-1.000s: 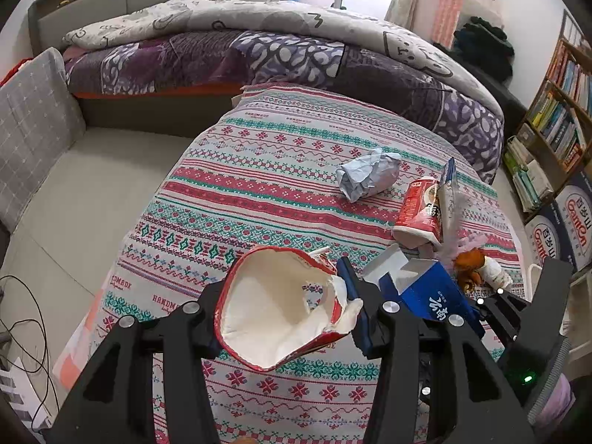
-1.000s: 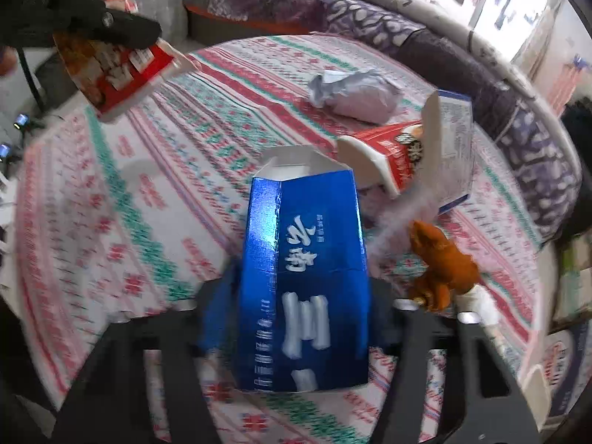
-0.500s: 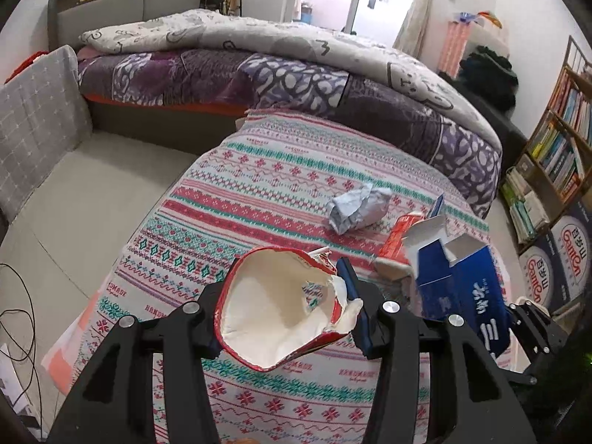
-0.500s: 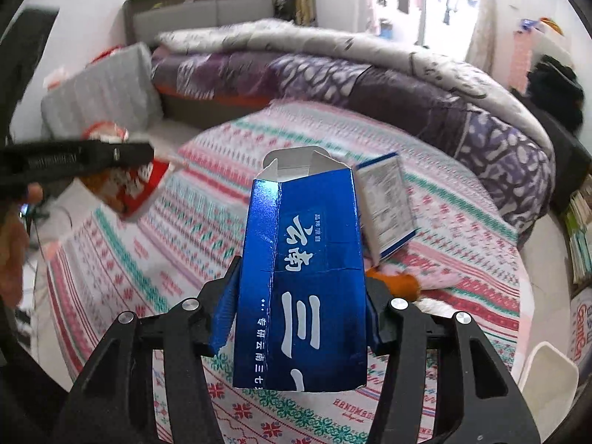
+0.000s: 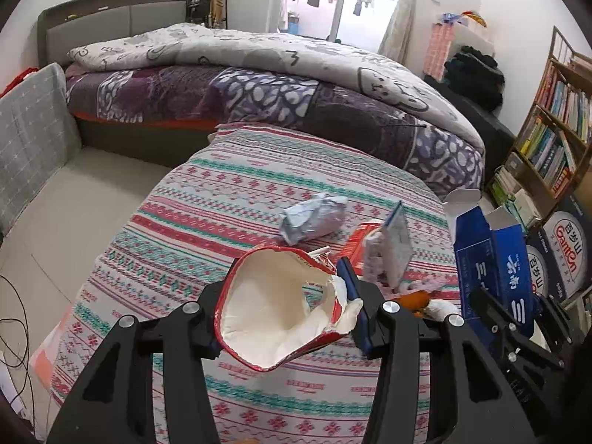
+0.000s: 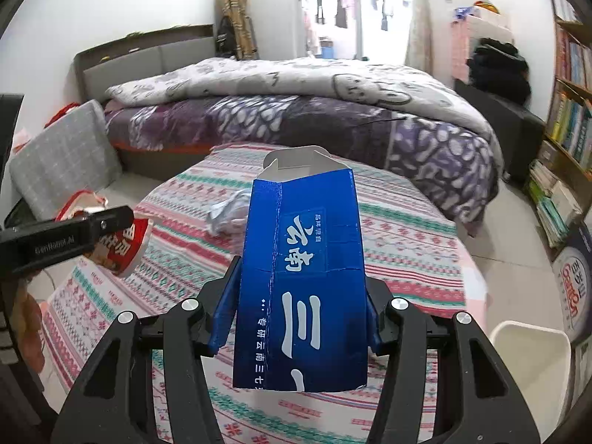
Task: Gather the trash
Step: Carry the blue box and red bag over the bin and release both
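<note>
My left gripper (image 5: 285,303) is shut on a crushed red paper cup (image 5: 273,318), its white inside facing the camera, above the near part of the patterned tablecloth (image 5: 222,192). The right wrist view shows that cup (image 6: 122,244) at the left, in the left gripper (image 6: 66,236). My right gripper (image 6: 299,307) is shut on an opened blue carton (image 6: 307,244), held upright in the air, flaps at the top. The left wrist view has this carton (image 5: 495,259) at the right. On the cloth lie a crumpled grey wrapper (image 5: 314,218), a red carton (image 5: 357,244), a small printed box (image 5: 392,251) and an orange scrap (image 5: 414,299).
A bed with purple and grey quilts (image 5: 259,85) stands behind the table. A bookshelf (image 5: 555,129) lines the right wall. A white bin (image 6: 529,362) stands on the floor at the lower right. A grey cushion (image 5: 33,140) leans at the left, with cables (image 5: 14,333) on the floor.
The right gripper lifted the blue carton off the table and rolled it upright. Both grippers rose and drew back from the trash pile. The left gripper kept hold of the red cup.
</note>
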`<state>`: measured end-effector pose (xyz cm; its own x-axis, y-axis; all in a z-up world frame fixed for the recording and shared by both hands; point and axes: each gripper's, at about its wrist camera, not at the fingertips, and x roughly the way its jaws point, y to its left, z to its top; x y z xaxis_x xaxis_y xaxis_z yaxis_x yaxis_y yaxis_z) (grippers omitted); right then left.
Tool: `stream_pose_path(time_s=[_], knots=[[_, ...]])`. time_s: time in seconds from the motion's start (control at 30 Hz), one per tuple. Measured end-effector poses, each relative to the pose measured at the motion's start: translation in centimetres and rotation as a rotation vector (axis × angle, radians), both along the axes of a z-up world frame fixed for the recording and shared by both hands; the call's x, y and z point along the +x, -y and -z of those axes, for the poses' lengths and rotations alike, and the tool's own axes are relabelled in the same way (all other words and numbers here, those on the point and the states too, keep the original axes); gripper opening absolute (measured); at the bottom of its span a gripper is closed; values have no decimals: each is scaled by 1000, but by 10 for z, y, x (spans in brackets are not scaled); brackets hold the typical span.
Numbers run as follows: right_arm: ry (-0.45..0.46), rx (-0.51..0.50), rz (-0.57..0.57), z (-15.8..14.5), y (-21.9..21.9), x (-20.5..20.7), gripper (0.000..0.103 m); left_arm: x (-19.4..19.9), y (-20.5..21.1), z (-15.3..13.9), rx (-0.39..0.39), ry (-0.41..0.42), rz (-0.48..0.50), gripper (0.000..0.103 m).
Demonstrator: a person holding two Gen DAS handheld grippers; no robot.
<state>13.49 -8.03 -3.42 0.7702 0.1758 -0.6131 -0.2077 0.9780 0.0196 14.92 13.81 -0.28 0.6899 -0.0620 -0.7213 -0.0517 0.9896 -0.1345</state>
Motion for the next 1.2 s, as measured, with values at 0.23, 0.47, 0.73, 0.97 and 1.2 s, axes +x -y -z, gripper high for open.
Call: stream_pose_path(time_s=[0.23, 0.47, 0.73, 0.97, 1.2], knots=[[8, 20, 104, -6, 37, -4, 52, 2, 31, -3, 2, 12, 45, 50], [17, 57, 247, -12, 82, -8, 52, 3, 61, -6, 5, 30, 80, 50], [30, 104, 427, -16, 135, -15, 53, 5, 91, -7, 0, 44, 104, 50], [14, 139, 600, -13, 184, -25, 53, 3, 120, -10, 3, 59, 144, 50], [-36, 172, 735, -5, 225, -36, 53, -2, 154, -6, 27, 57, 208, 50]])
